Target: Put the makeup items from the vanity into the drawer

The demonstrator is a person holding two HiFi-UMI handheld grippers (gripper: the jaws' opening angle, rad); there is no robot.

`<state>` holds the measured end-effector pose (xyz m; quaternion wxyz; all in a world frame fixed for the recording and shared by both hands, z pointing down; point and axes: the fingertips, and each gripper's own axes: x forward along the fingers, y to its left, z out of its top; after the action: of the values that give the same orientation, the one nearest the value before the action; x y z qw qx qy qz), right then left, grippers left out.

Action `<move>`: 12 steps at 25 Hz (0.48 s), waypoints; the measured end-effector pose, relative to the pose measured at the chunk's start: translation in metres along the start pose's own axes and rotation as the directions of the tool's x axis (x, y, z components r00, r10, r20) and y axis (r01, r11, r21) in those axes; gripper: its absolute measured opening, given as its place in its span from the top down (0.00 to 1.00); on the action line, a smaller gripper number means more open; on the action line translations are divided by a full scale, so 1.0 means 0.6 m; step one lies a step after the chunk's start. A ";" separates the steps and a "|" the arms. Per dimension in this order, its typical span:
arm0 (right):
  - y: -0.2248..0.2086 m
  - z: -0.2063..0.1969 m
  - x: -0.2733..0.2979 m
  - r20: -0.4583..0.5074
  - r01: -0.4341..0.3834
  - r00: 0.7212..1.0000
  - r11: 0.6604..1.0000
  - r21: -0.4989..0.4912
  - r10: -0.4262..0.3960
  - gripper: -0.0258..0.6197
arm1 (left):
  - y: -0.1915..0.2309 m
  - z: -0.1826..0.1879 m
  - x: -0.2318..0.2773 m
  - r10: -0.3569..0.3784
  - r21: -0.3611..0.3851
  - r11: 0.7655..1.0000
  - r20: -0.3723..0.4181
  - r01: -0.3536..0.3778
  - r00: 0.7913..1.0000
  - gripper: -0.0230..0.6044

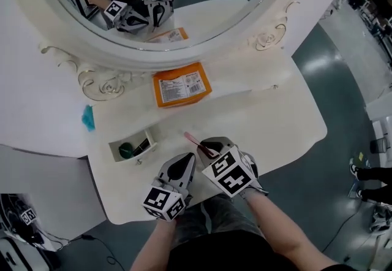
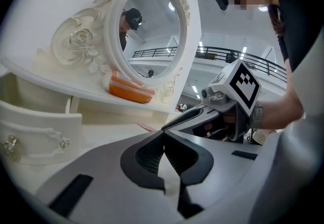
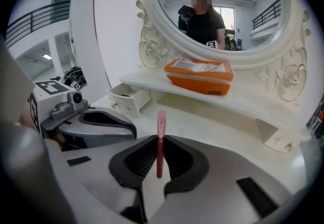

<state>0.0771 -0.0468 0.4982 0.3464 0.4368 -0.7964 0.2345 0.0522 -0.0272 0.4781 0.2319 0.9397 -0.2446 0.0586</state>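
A slim pink-red makeup stick (image 3: 160, 139) stands up between the pads of my right gripper (image 3: 160, 143), which is shut on it. In the head view the stick (image 1: 195, 141) pokes out of the right gripper (image 1: 207, 149) over the vanity top, pointing toward the small open drawer (image 1: 150, 138). That drawer holds a green item (image 1: 125, 149) and a black item (image 1: 141, 146). My left gripper (image 1: 184, 164) hovers just left of the right one, jaws shut together with nothing between them (image 2: 163, 136).
An orange packet (image 1: 181, 84) lies on the shelf under the oval mirror (image 1: 245, 15). A teal object (image 1: 88, 118) sits at the vanity's left side. The white tabletop (image 1: 269, 122) stretches to the right. The person's legs are at the front edge.
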 end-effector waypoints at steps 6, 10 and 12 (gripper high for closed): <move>0.053 0.042 0.013 0.021 -0.054 0.998 0.996 -0.075 0.056 0.87 | 0.026 0.008 -0.047 0.065 -0.005 0.998 0.035 -0.065 0.997 0.94; 0.084 0.066 0.024 0.025 -0.091 0.995 0.988 -0.121 0.094 0.87 | 0.042 0.012 -0.074 0.107 -0.015 0.994 0.057 -0.107 0.993 0.94; 0.099 0.077 0.030 0.024 -0.108 0.993 0.984 -0.142 0.113 0.87 | 0.051 0.014 -0.087 0.128 -0.021 0.992 0.066 -0.127 0.990 0.94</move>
<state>0.0032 -0.0572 0.4779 0.3501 0.3702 -0.8393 0.1898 -0.0081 -0.0321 0.4716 0.2271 0.9216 -0.3124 0.0396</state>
